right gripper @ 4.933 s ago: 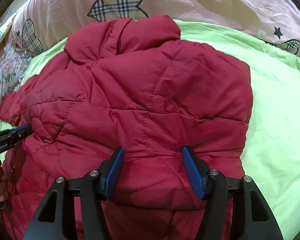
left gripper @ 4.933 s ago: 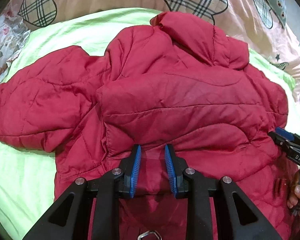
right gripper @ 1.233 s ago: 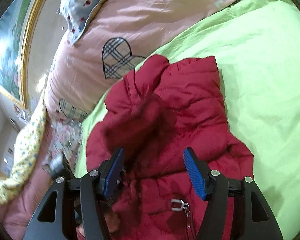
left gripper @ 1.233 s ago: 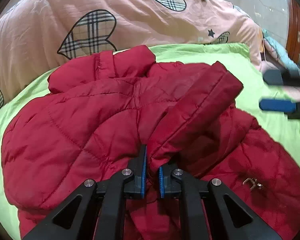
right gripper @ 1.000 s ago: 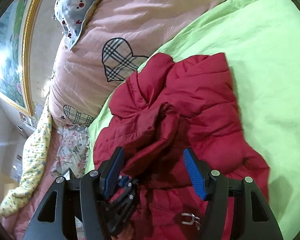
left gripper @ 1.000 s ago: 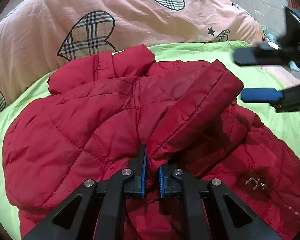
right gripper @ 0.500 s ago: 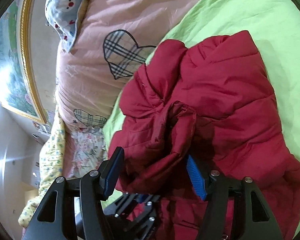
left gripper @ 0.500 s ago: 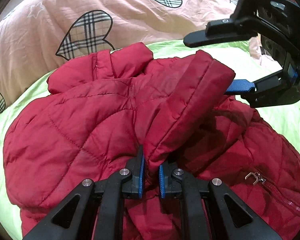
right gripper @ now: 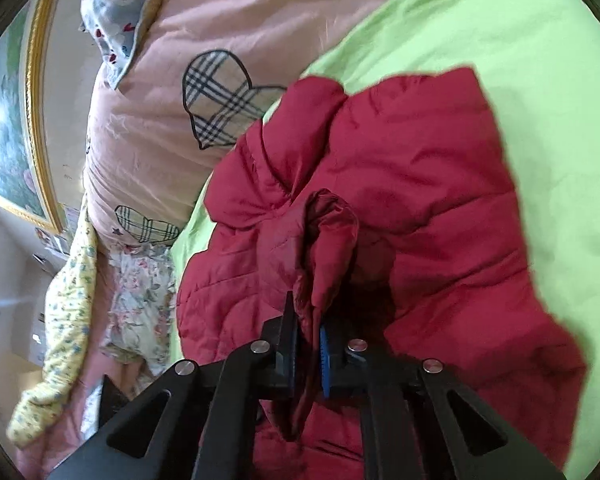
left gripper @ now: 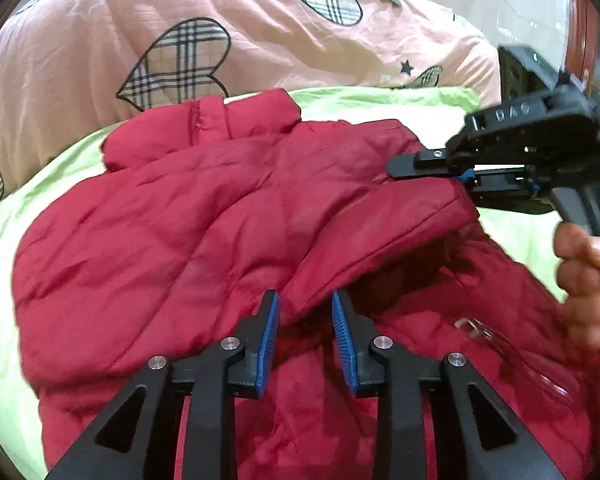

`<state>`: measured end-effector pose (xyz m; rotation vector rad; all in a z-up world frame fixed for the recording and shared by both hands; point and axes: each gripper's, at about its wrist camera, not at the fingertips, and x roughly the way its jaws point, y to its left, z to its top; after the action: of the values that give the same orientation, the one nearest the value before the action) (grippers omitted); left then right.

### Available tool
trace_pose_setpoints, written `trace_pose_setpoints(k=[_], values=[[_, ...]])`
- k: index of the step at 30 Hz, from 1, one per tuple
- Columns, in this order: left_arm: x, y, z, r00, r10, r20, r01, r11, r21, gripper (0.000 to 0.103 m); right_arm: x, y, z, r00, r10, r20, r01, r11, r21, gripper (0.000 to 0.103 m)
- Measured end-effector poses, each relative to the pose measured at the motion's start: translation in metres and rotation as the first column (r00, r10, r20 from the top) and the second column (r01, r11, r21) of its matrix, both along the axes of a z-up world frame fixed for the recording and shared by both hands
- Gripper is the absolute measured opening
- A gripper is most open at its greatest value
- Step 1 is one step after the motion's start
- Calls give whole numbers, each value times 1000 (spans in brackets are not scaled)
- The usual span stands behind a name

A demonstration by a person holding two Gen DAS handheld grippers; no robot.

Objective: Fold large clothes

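A red quilted jacket (left gripper: 172, 232) lies on the green bedsheet (left gripper: 4, 248), collar toward the pink duvet. One sleeve (left gripper: 380, 232) is folded across its back. My left gripper (left gripper: 305, 308) is opening; its blue pads stand apart on either side of the sleeve's near end without pressing it. In the left wrist view my right gripper (left gripper: 464, 176) comes in from the right, pinching the sleeve's cuff end. The right wrist view shows the right gripper (right gripper: 307, 320) shut on the bunched sleeve cuff (right gripper: 328, 240), with the jacket (right gripper: 440, 200) spread beyond it.
A pink duvet (left gripper: 260, 32) with plaid hearts is piled behind the jacket. A zipper pull (left gripper: 474, 326) lies on the jacket at the right. A person's hand (left gripper: 592, 280) grips the right tool. Floral cloth (right gripper: 136, 300) and a framed picture (right gripper: 8, 140) are at the left.
My right gripper closed on the sleeve cuff, which it straddled open before. My left gripper's pads, pinched on the sleeve's near end, have spread apart and let it go.
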<state>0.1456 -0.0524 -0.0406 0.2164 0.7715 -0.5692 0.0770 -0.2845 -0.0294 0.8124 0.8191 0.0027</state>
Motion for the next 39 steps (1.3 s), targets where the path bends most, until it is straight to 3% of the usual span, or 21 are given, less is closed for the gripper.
trace_pose_setpoints(k=[5,10,15,17,19,22,23,27,30,34,39], values=[[3,47,30,997,69,24,-68,996,-50,28,-16,-2,20,1000,10,24,-7,989,-150,6],[31,86,40,982,186,7,-186,981,-48,28,-17,7,12,999,29,-21,-33,966,-256,6],[68,110,15,955,260,-140,-268,962,-47,28,-15,12,-5,997,42,-63,-60,945,-322,6],[81,117,2,942,257,-217,-277,959,-67,28,-17,12,-10,996,46,-73,-67,945,-320,6],[85,120,-5,939,243,-244,-271,959,-84,28,-21,13,-14,996,49,-78,-72,939,-335,7],[88,118,-9,939,245,-242,-267,962,-63,28,-24,13,-12,995,31,-91,-61,938,-341,15],[87,117,-9,940,246,-235,-265,963,-54,28,-26,13,-8,996,12,-92,-44,935,-351,22],[89,114,-11,940,256,-225,-272,962,-40,28,-45,28,32,997,-73,9,67,848,-526,23],[86,109,-12,943,265,-203,-274,961,-20,28,-40,48,44,999,13,32,7,838,-545,24],[83,105,-14,945,267,-189,-274,962,-12,28,-20,68,24,995,85,-60,-104,807,-582,27],[79,102,-13,950,267,-165,-268,963,12,28,-15,60,-15,988,43,-147,-121,804,-583,29]])
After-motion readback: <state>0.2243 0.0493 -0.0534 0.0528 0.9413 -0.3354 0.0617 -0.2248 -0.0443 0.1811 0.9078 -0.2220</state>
